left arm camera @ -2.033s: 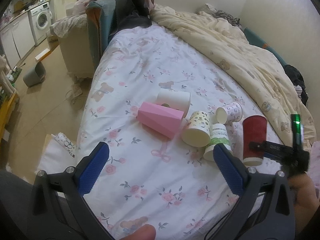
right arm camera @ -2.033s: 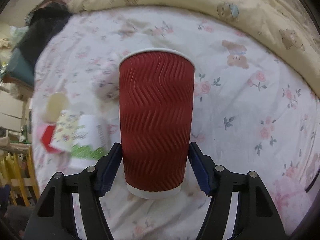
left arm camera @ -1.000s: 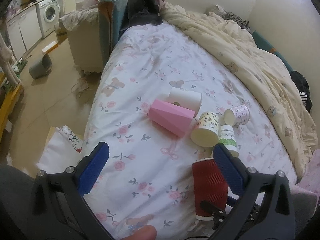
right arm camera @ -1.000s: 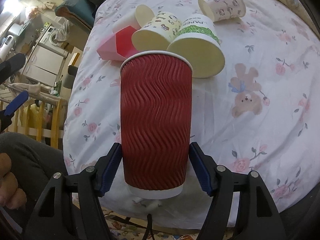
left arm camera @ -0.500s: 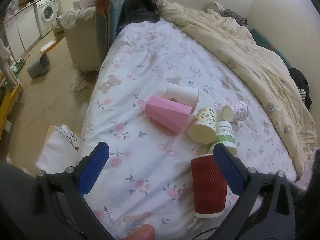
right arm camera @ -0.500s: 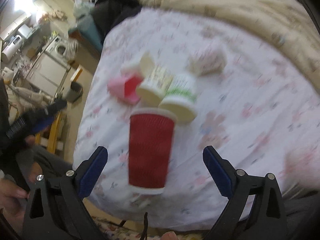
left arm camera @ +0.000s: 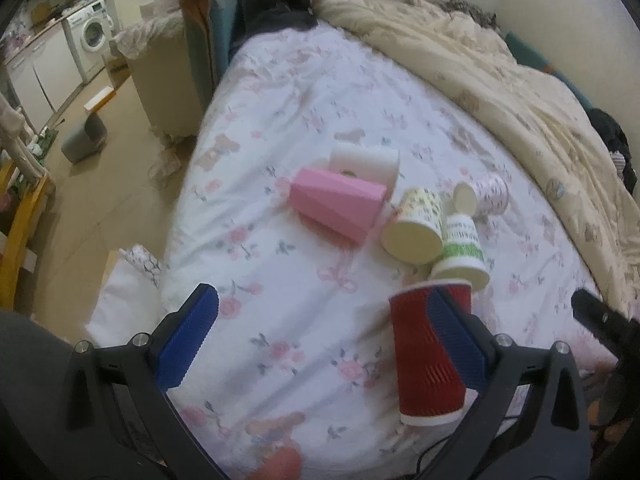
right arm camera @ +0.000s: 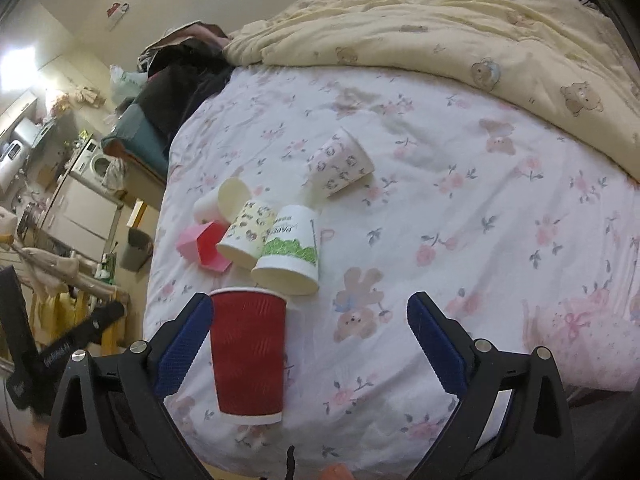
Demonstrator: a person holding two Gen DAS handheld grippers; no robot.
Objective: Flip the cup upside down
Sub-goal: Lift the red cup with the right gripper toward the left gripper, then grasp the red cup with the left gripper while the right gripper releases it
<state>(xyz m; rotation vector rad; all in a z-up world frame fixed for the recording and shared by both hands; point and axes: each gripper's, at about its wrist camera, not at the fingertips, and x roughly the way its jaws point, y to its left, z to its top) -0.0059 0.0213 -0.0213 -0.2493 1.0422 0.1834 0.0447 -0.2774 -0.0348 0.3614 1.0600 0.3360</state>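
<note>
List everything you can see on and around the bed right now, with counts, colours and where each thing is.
Red ribbed paper cup: 1, red with white rim, standing at the near edge of the bed.
Green-and-white printed paper cup: 1, lying on its side just behind the red cup.
Yellow patterned paper cup: 1, lying beside the green one.
Pink faceted cup: 1, pink, lying on its side, mid-bed.
Plain white cup: 1, white, lying behind the pink one.
Small pink-print paper cup: 1, lying apart, farther back.
Floral bedsheet: 1, white with pink flowers.
Cream quilt: 1, bunched at the far side.
Washing machine: 1, white, across the room.
Left claw: open, empty.
Right claw: open, empty.
</note>
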